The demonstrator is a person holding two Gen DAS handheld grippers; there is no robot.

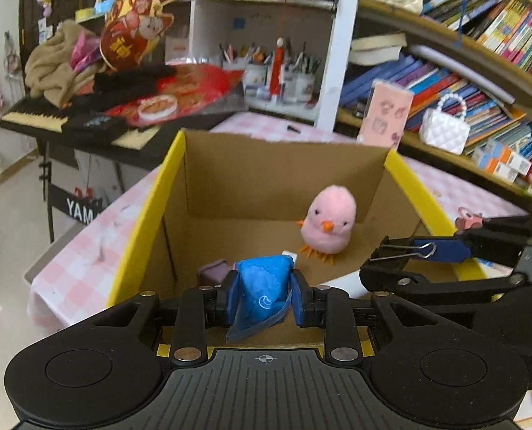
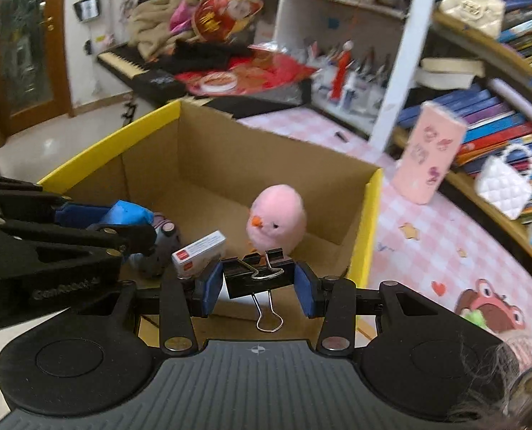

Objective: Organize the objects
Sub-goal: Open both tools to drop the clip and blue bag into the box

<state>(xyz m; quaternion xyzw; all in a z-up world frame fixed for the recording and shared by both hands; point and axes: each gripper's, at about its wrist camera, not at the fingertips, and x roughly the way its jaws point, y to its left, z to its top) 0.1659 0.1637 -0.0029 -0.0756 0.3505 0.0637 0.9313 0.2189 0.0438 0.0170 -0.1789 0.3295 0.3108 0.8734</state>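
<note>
Clamping a binder clip (image 2: pixel 257 275) crosswise, handles toward camera, the right hand-held gripper (image 2: pixel 258 286) faces the left hand-held gripper (image 1: pixel 262 299) pinching a blue packet (image 1: pixel 262 294).

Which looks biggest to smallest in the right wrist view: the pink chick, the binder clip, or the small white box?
1. Pink chick
2. Binder clip, though it sits nearest the camera in the right tool, which inflates it
3. Small white box

The clip and box look close; that order is unsure.

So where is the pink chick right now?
The pink chick sits upright inside the cardboard box, toward its far right corner. In the right wrist view it is just beyond the binder clip.
</note>
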